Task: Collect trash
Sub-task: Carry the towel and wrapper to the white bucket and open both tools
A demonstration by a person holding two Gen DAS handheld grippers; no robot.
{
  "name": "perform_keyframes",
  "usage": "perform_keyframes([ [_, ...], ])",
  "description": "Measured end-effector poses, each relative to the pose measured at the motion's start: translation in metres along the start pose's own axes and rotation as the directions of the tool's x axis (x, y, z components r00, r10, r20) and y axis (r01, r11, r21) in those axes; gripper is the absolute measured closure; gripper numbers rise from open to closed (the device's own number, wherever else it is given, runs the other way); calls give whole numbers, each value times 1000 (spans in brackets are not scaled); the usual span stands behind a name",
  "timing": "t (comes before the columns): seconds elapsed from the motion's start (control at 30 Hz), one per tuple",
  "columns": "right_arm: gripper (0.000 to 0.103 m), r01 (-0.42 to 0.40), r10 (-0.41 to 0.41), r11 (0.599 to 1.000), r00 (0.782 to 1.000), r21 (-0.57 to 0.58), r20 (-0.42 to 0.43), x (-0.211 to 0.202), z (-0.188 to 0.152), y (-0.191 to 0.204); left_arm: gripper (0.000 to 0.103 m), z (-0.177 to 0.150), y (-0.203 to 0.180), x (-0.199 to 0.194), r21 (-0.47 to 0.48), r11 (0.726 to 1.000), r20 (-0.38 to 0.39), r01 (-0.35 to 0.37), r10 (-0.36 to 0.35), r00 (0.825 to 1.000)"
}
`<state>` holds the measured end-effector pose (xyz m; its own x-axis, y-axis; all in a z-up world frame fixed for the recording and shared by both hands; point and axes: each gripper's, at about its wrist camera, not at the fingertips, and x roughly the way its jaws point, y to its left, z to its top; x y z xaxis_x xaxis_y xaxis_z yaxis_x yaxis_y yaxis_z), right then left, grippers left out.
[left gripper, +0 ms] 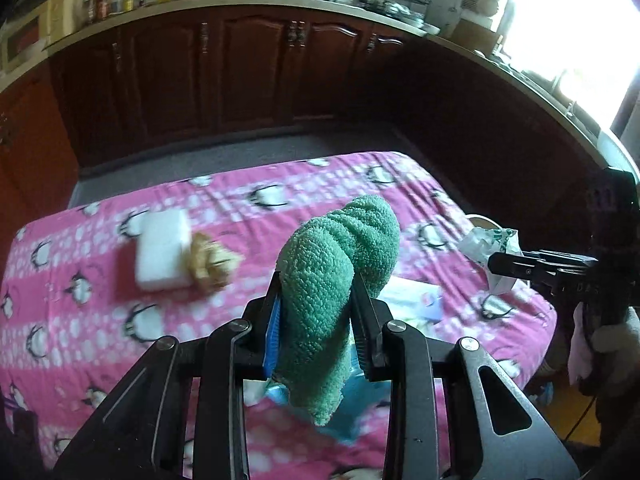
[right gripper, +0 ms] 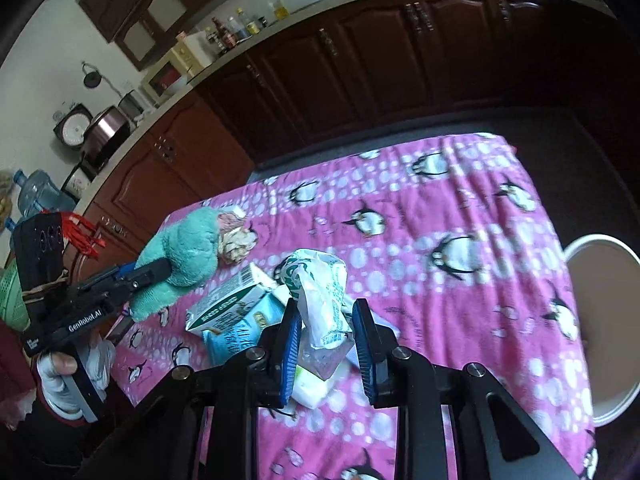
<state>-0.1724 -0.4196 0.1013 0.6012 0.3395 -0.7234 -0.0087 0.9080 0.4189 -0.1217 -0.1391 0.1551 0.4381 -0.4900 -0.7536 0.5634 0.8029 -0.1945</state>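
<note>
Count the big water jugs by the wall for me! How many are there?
2 show, both in the right wrist view at the far left. One big blue jug stands by the wooden cabinets; only the cap of a second peeks out below it. More may be hidden.

light: blown-out window [left gripper: 568, 20] glare, dim cabinets [left gripper: 240, 72] | blur: slight on tablecloth [left gripper: 100, 280] | edges: fisheye bending, dark corners

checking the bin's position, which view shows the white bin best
The right wrist view: the white bin shows its open rim beside the table's right edge. The left wrist view catches only a sliver of rim behind the table.
</note>
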Motion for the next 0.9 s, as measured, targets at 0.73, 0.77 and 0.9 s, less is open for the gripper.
perform_keyframes([
  [0.73,78,175,-204,948,975,265,85,-98,-35,-155,75,31,-194,85,217,963,-113,158,-135,984],
  [0.77,78,181,-211,944,974,275,84,-101,-37,-162,75,31,-203,91,221,960,-125,169,-144,982],
  [0.9,78,207,-244,922,967,328,77,-109,-45,-188,75,33,-225,110,224,954,-157,197,-164,974],
])
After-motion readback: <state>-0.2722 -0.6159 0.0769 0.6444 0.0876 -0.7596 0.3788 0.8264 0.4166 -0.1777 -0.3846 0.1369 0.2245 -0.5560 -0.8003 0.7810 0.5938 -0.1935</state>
